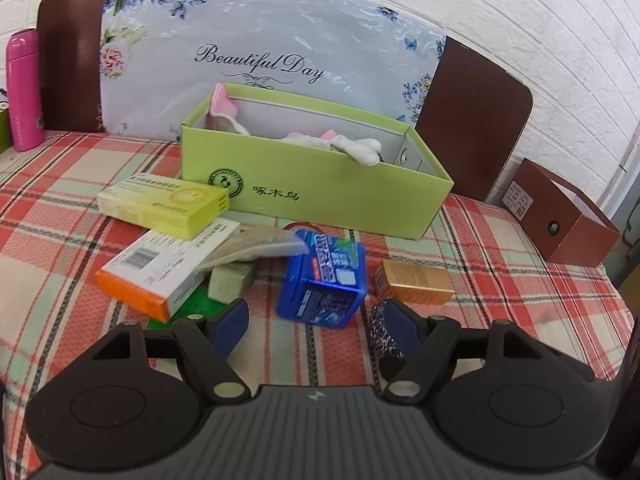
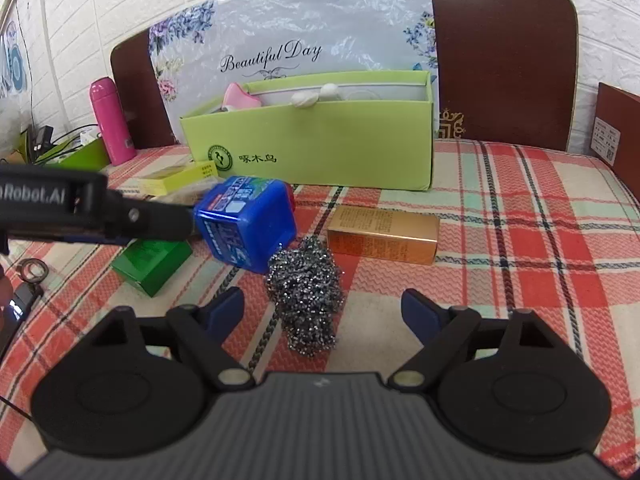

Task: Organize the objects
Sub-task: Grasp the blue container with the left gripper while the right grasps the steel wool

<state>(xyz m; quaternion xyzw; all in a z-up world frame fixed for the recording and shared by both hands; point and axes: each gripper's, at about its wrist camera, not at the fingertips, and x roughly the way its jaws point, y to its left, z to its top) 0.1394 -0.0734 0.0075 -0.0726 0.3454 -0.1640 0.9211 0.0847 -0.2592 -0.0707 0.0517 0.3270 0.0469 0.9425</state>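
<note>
Inspector: Green box (image 1: 320, 184) holds only soft items; blue tin (image 1: 322, 280), gold carton (image 2: 382, 234), steel scourer (image 2: 306, 290) lie outside on the checked bed.

Clerk: Left gripper (image 1: 316, 330) and right gripper (image 2: 322, 310) fingers apart, holding nothing; most remains.

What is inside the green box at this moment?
In the green box lie white and pink cloth items, one hanging over the front wall. The wall hides the bottom, so anything else there cannot be seen.

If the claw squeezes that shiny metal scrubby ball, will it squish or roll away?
The steel wool scrubber looks like loose tangled wire, so it would probably squish and spring back. Its lumpy shape on the plaid cloth suggests it won't roll far. It is probably light. The right claw is open around it.
</note>
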